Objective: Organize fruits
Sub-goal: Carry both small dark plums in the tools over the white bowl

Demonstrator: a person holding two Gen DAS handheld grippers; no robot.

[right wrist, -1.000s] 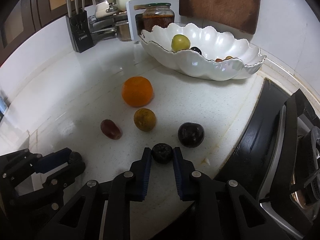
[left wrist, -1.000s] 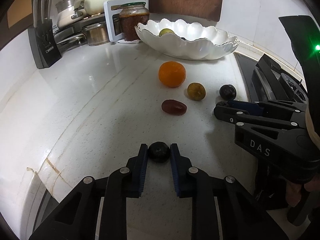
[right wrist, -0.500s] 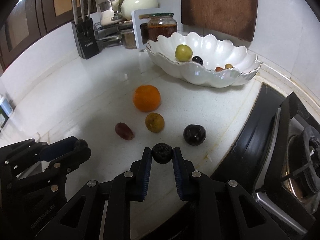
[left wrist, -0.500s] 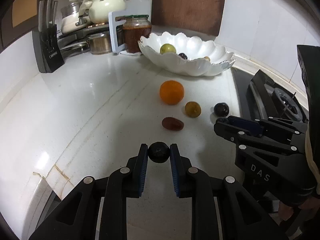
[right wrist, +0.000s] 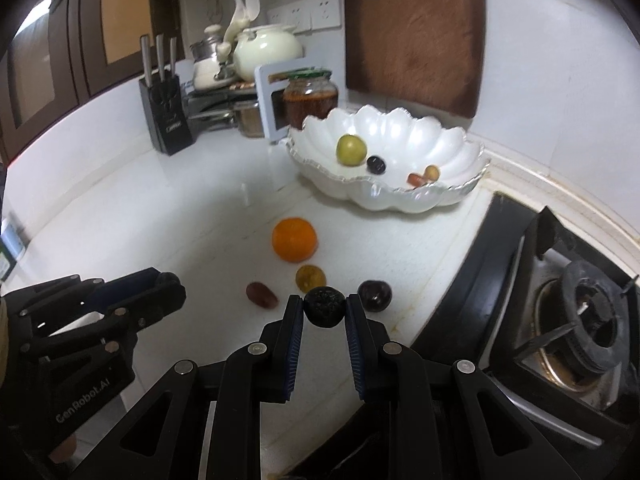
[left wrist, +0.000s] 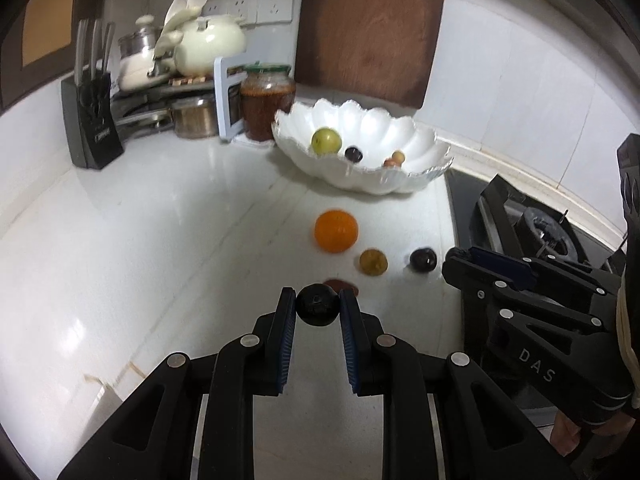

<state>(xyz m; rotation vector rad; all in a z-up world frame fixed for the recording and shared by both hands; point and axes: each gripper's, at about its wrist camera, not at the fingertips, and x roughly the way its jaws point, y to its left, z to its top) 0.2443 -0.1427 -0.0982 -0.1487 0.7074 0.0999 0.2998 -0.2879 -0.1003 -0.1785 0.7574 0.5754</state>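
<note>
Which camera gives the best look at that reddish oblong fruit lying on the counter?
The right wrist view: the reddish fruit lies fully visible there. In the left wrist view, the dark fruit held in that hand-held gripper hides most of it.

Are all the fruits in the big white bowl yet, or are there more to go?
Not yet. The white bowl already holds four small fruits, including a green one. Each gripper, left and right, is shut on a small dark fruit. Still on the counter: the orange, a yellowish fruit, a red one and a dark plum.
</note>
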